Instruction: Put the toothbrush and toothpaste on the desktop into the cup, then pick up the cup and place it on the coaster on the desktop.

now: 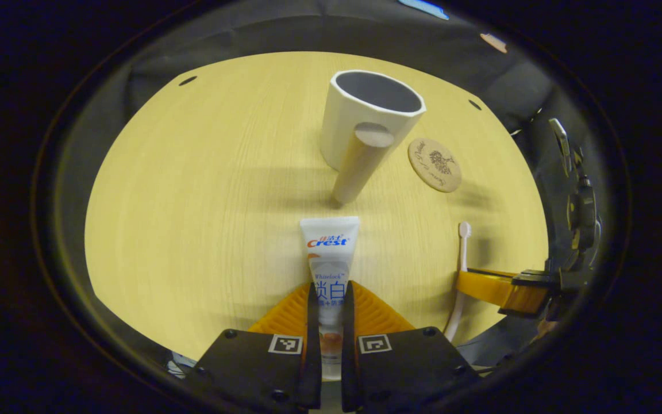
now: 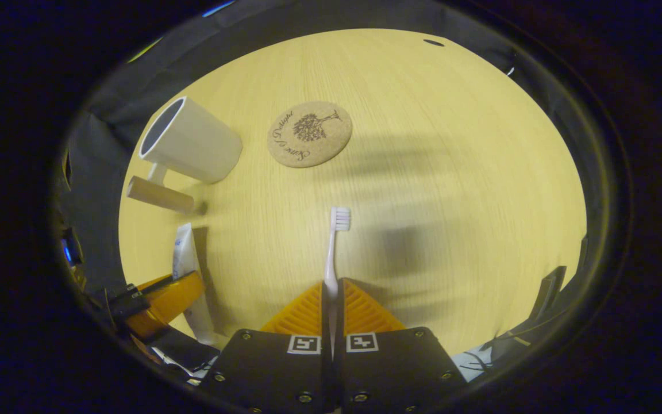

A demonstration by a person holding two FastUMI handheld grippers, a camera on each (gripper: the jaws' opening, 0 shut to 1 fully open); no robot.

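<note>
In the left gripper view my left gripper [image 1: 330, 290] is shut on the white toothpaste tube [image 1: 330, 247], which points toward the white cup [image 1: 365, 115] with its wooden handle [image 1: 361, 164]. The round cork coaster [image 1: 434, 164] lies right of the cup. In the right gripper view my right gripper [image 2: 331, 290] is shut on the handle of the white toothbrush [image 2: 334, 241], bristles pointing ahead. The cup [image 2: 190, 146] and coaster [image 2: 310, 133] lie beyond it. The toothbrush [image 1: 462, 253] and right gripper [image 1: 495, 287] also appear at the right of the left gripper view.
Light wooden round table [image 1: 193, 201] with black cloth past its edges. The left gripper [image 2: 164, 302] with the toothpaste [image 2: 184, 259] shows at the lower left of the right gripper view. Bare wood [image 2: 451, 172] spreads right of the coaster.
</note>
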